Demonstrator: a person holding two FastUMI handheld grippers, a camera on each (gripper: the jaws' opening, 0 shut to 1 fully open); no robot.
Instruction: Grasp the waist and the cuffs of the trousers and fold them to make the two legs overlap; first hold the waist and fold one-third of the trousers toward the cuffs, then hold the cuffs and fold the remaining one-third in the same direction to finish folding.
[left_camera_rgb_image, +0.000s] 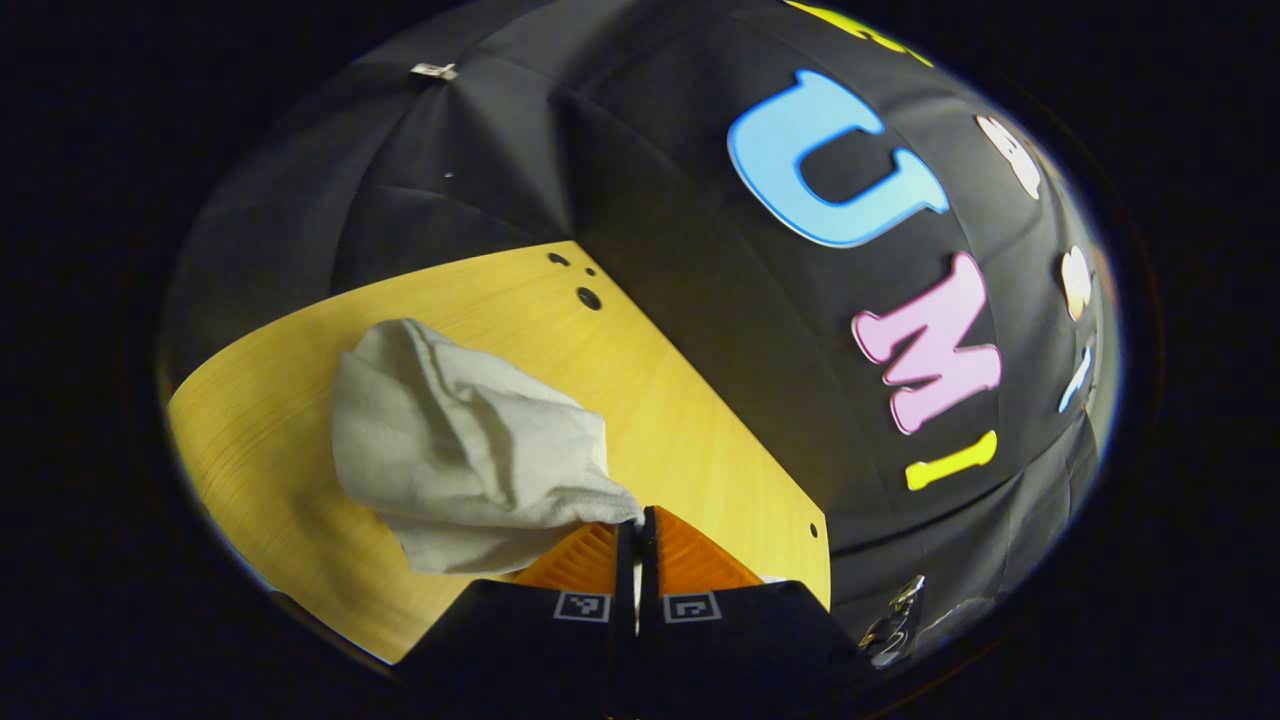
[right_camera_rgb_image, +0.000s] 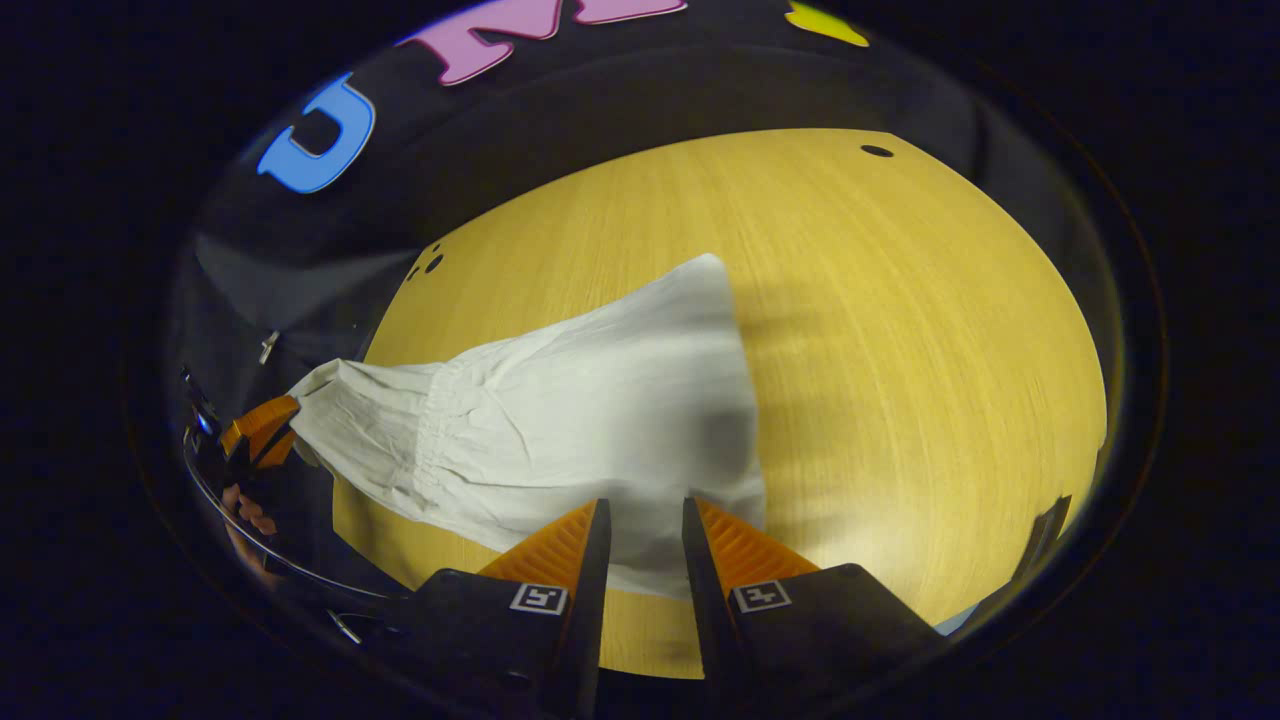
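Left gripper (left_camera_rgb_image: 637, 520) pinches trousers (right_camera_rgb_image: 600, 400) (table (right_camera_rgb_image: 900, 350) beneath).

**Wooden surface with the trousers on it**

The yellow wood-grain surface (right_camera_rgb_image: 900, 330) has small dark holes near its far edge and corner. The pale trousers (right_camera_rgb_image: 600, 400) lie spread across it, one end lifted off the wood at the edge.

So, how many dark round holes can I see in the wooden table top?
4 at least. Three sit clustered at the far corner beyond the trousers, one alone near the far right edge. The left gripper view shows another near the table edge; cloth may hide more.
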